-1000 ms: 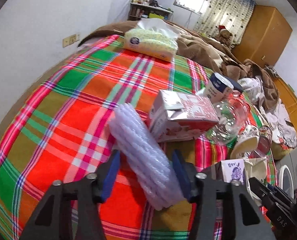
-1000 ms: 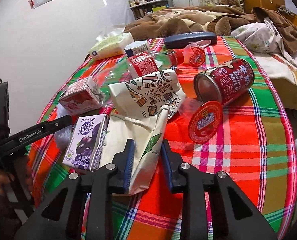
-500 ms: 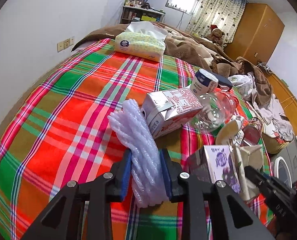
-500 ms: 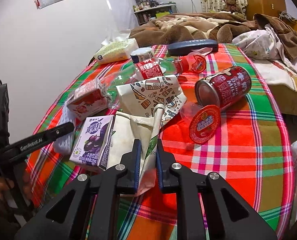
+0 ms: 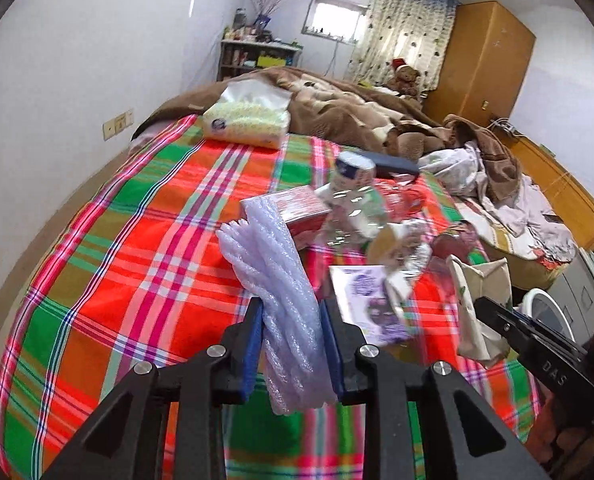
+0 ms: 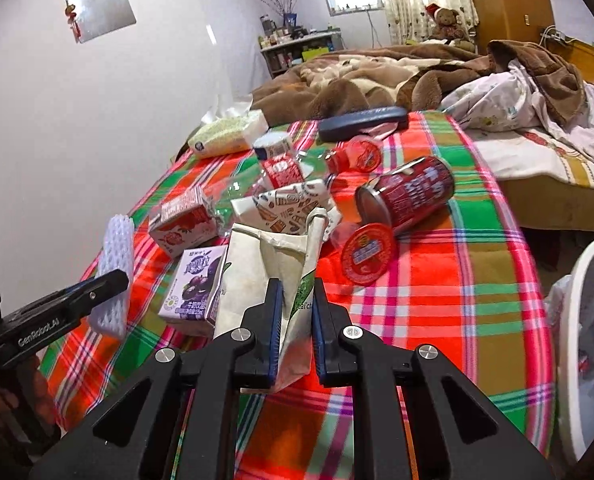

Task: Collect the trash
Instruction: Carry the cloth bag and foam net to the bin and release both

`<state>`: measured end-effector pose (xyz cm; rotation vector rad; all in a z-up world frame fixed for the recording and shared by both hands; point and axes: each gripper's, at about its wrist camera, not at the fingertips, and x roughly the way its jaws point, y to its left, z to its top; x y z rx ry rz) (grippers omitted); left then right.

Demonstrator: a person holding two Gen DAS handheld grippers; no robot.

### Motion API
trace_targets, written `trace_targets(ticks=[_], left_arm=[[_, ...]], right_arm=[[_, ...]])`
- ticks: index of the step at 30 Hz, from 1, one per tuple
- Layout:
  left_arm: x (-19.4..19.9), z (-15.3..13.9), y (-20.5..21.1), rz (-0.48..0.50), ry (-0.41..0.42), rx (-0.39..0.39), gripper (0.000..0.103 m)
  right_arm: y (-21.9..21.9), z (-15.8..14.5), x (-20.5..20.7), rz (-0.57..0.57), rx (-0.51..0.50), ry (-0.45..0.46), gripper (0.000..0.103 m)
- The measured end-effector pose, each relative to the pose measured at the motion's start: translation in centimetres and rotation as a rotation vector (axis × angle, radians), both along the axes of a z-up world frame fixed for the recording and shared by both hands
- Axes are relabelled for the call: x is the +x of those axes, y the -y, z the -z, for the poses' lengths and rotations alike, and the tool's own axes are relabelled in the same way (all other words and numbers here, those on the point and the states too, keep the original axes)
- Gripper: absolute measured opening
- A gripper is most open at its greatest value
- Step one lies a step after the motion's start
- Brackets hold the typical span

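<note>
My left gripper (image 5: 291,312) is shut on a white foam net sleeve (image 5: 269,256) and holds it tilted above the plaid cloth (image 5: 145,264). In the right wrist view the same sleeve (image 6: 117,256) hangs at the left in the left gripper (image 6: 109,280). A flattened cream paper bag (image 6: 253,264) is pinched by its edge in my right gripper (image 6: 297,292), which is shut on it, and the bag is raised off the cloth. Seen from the left wrist, that bag (image 5: 481,300) dangles at the right.
On the cloth lie a purple drink carton (image 6: 195,284), a red carton (image 6: 181,220), a patterned paper bag (image 6: 293,204), a clear bottle (image 6: 281,168), a red can (image 6: 413,192) and a red-lidded cup (image 6: 367,256). A tissue pack (image 6: 229,134) sits behind. A white bin (image 6: 589,340) stands at the right.
Both grippers closed, the left on the foam sleeve and the right on the paper bag's edge. Both then rose and lifted their items off the cloth.
</note>
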<state>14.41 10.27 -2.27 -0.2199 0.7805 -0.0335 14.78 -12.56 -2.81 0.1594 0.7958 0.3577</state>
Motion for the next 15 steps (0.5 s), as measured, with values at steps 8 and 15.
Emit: trace_targets(ticks=[8,15], left_arm=[[-1.6,-2.7,4.0,0.085,0.064,0.015,0.029],[-2.4,-4.3,8.6,0.181,0.107,0.041,0.029]], right_arm=[[3.1,-1.9,-1.4,0.058,0.016,0.058,0.013],[6.3,-3.1,-2.8,0.129,0.009,0.109,0.013]])
